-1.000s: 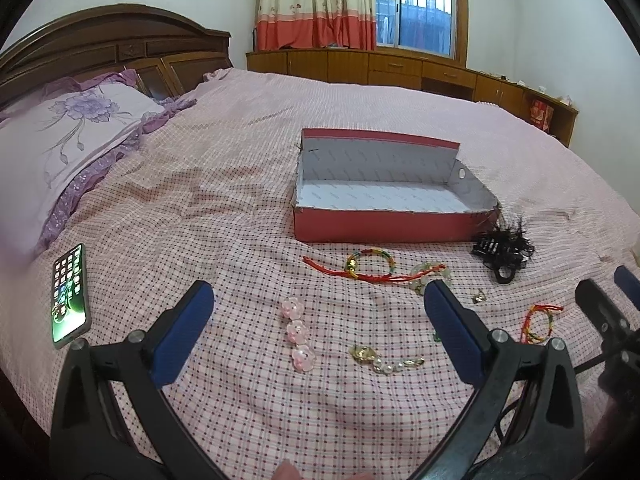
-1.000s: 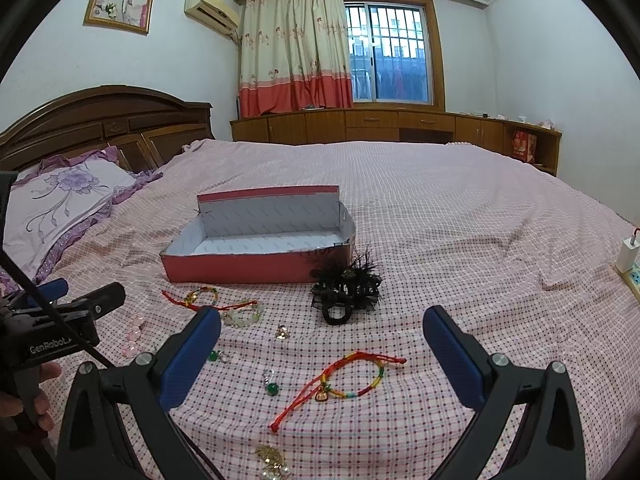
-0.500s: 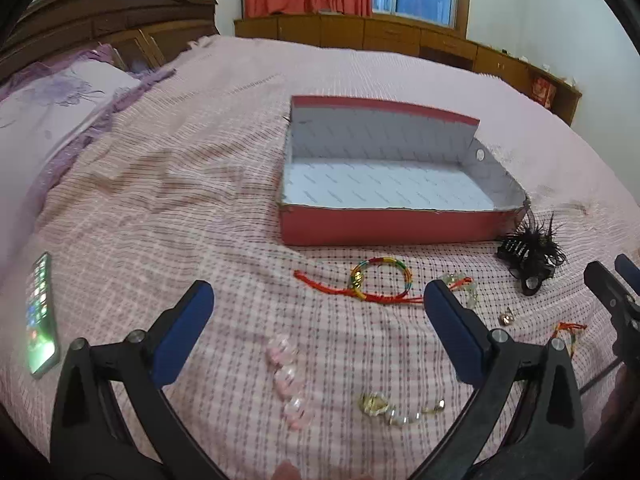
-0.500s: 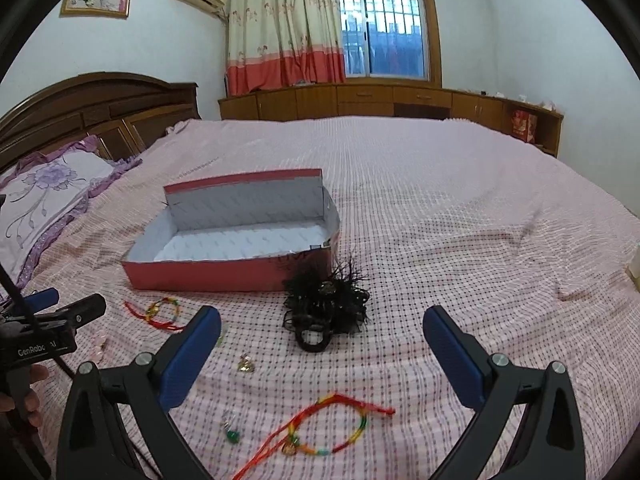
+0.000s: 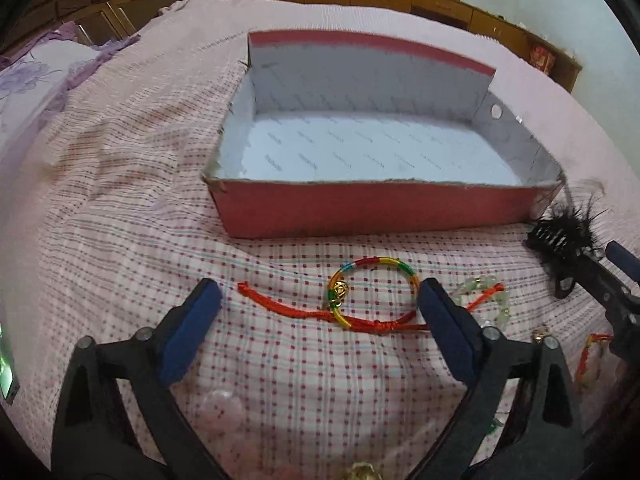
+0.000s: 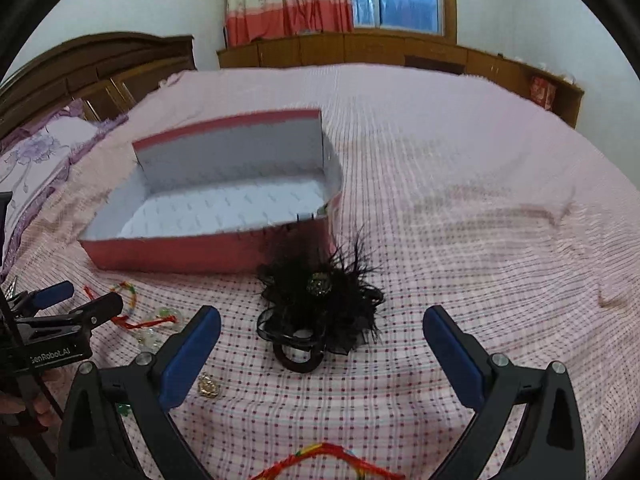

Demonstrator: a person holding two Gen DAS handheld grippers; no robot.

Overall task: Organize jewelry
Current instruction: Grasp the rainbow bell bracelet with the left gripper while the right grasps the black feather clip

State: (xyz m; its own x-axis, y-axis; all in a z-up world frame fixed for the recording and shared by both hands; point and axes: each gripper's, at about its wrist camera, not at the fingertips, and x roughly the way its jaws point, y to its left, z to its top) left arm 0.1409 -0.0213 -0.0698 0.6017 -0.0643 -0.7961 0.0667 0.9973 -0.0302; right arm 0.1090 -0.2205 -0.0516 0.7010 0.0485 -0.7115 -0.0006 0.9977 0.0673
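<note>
Left wrist view: my left gripper (image 5: pixel 318 306) is hanging wide, jaws closing, pads pressing on nothing; the rainbow bracelet (image 5: pixel 374 290) with its red cord is lying between them on the checked bedspread (image 5: pixel 100 240); the red box (image 5: pixel 372 210) is sitting just beyond, its near edge low, its interior bare. Right wrist view: my right gripper (image 6: pixel 322 334) is standing open over the black feather hair tie (image 6: pixel 320 308), not gripping it; bedspread is stretching free to the right; the left gripper is showing at the left border.
</note>
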